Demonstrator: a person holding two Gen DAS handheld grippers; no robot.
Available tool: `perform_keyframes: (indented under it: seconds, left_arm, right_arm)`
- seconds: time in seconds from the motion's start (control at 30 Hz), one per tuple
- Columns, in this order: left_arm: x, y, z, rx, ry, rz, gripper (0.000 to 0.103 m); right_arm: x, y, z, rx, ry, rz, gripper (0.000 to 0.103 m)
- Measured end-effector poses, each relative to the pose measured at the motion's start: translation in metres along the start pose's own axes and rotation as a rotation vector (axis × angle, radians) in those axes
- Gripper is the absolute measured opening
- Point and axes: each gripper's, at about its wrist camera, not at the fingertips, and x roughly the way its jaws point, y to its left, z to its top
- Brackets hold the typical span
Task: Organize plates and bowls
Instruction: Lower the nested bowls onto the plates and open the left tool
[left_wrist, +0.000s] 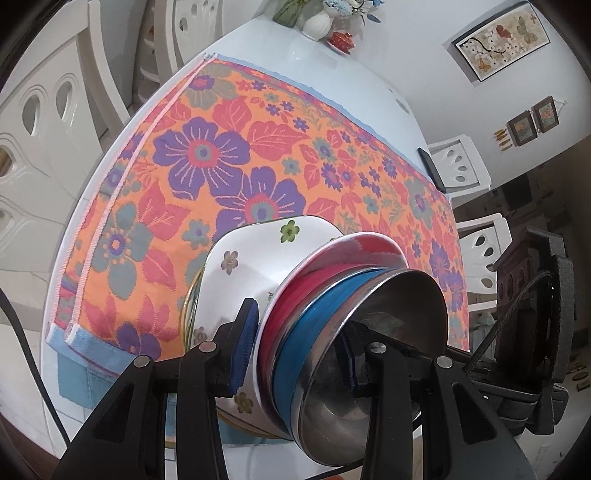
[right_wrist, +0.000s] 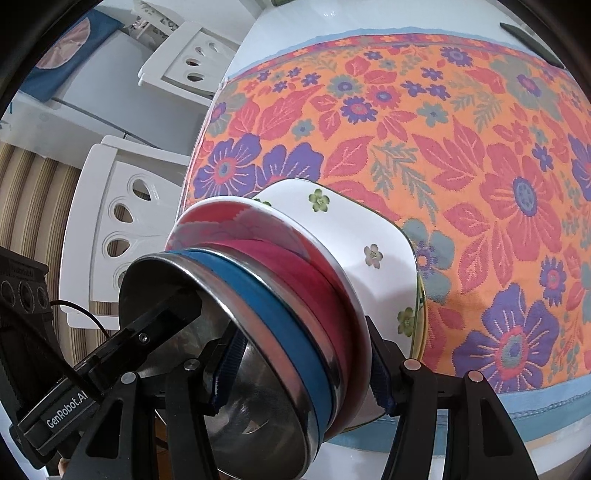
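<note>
Between both grippers: nested bowl stack, held tilted over the near edge of the worktop (left_wrist: 384, 99).

Stack order, inner to outer: steel bowl (left_wrist: 373, 373), blue bowl (left_wrist: 314, 339), red bowl (left_wrist: 291, 314), then a white floral bowl (left_wrist: 255, 258) on the outside. Left gripper (left_wrist: 295, 358) is clamped across the stack wall: one blue pad (left_wrist: 242, 354) on the white bowl's outer side, the other finger inside the steel bowl. Right gripper (right_wrist: 303, 373) has the same grip on the opposite rim, one pad inside the steel bowl (right_wrist: 255, 398), one against the white floral bowl (right_wrist: 373, 258). Blue bowl (right_wrist: 295, 339) and red bowl (right_wrist: 314, 280) are sandwiched between. Stack's open side faces the cameras, base toward the floral cloth (right_wrist: 461, 155). Cannot tell whether it touches the cloth. White chairs (right_wrist: 122, 229) stand beside the worktop; a dark flat object (left_wrist: 432, 168) lies at its far edge.
</note>
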Motion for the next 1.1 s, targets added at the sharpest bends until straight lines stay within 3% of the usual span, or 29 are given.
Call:
perform_keyframes:
  seconds: [0.3, 0.73, 1.1]
  left_arm:
    - [0.001, 0.001, 0.002, -0.002, 0.006, 0.007, 0.035]
    - [-0.041, -0.007, 0.003, 0.026, -0.1, -0.003, 0.035]
    - [-0.076, -0.015, 0.003, 0.053, -0.174, -0.023, 0.035]
  right_arm:
    - [-0.006, -0.009, 0.004, 0.031, -0.005, 0.016, 0.058]
    - [-0.052, -0.003, 0.007, -0.01, -0.151, -0.01, 0.058]
    - [-0.093, 0.011, -0.011, -0.039, -0.256, -0.034, 0.058]
